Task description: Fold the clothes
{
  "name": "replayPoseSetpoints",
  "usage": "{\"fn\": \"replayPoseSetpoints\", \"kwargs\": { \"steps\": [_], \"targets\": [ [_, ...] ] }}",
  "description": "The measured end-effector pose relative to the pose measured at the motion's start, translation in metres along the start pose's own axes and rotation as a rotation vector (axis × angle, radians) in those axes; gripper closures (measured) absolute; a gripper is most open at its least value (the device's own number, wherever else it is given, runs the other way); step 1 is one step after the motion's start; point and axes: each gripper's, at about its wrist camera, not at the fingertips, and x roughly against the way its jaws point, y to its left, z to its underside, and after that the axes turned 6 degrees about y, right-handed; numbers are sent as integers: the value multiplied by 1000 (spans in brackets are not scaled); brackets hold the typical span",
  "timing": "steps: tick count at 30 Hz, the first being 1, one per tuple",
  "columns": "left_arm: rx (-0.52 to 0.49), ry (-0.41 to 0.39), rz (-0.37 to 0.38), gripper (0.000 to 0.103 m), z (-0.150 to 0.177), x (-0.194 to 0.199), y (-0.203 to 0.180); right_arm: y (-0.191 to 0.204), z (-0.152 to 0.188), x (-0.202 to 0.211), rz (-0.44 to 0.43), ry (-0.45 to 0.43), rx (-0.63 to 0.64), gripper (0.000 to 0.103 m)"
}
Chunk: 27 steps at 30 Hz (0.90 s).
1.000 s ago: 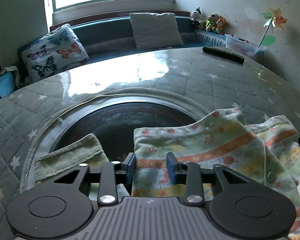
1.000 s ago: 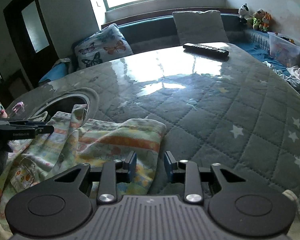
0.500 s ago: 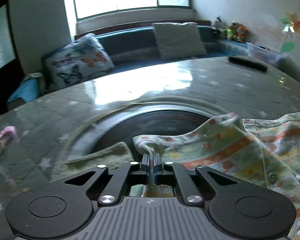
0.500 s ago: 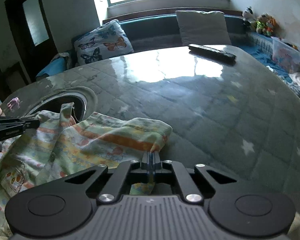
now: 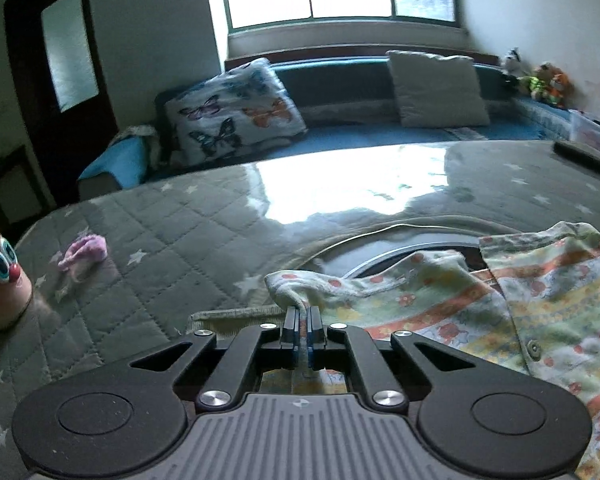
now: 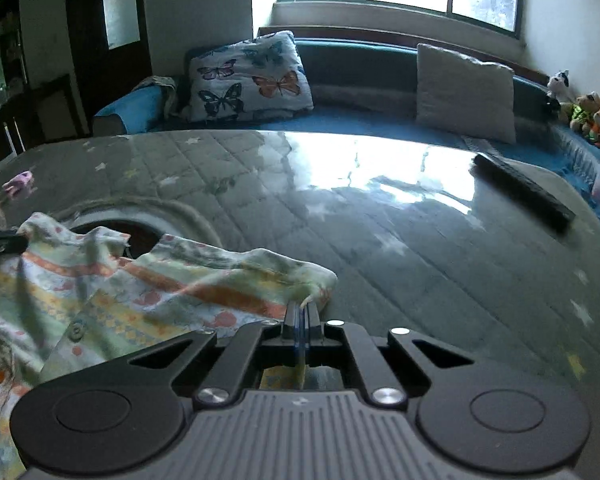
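Note:
A pale green child's garment with orange stripes, red prints and buttons lies crumpled on the grey quilted table. My left gripper is shut on its left edge, the cloth pinched between the fingers and lifted a little. In the right wrist view the same garment stretches to the left, and my right gripper is shut on its right corner. The left gripper's tip shows at that view's left edge.
A round dark opening in the table lies behind the garment. A black remote lies at the far right. A small pink cloth and a toy with big eyes are at the left. A sofa with cushions stands behind the table.
Both grippers went from open to shut on the garment's edges. They have since lifted and swung left, pulling the cloth with them.

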Motion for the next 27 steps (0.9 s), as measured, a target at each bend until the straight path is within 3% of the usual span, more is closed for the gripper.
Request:
{"fn": "replayPoseSetpoints", "kwargs": {
  "steps": [6,8,10,15,22,24,26,27],
  "targets": [
    [8,19,-3,93,2,0,2,13,-12,-4,28,-21,49,95],
    [5,7,7,86,4,8,1,19,-12,4,29,-42,69,94],
    [-5,-5,3,65,7,16,-1,27,-7,12,-8,-43,92,82],
    [-27,-18,13,53,21,33,2,54,13,16,-93,-4,157,68],
    [-24,-4,15,52,42,45,11,85,36,19,-111,6,249,49],
    [-17,2,15,53,47,47,16,89,39,20,-122,4,263,48],
    [-8,6,17,61,51,49,21,91,42,22,-124,0,268,48],
    [-1,7,19,73,53,50,24,91,42,21,-125,-1,262,47]
  ]
}}
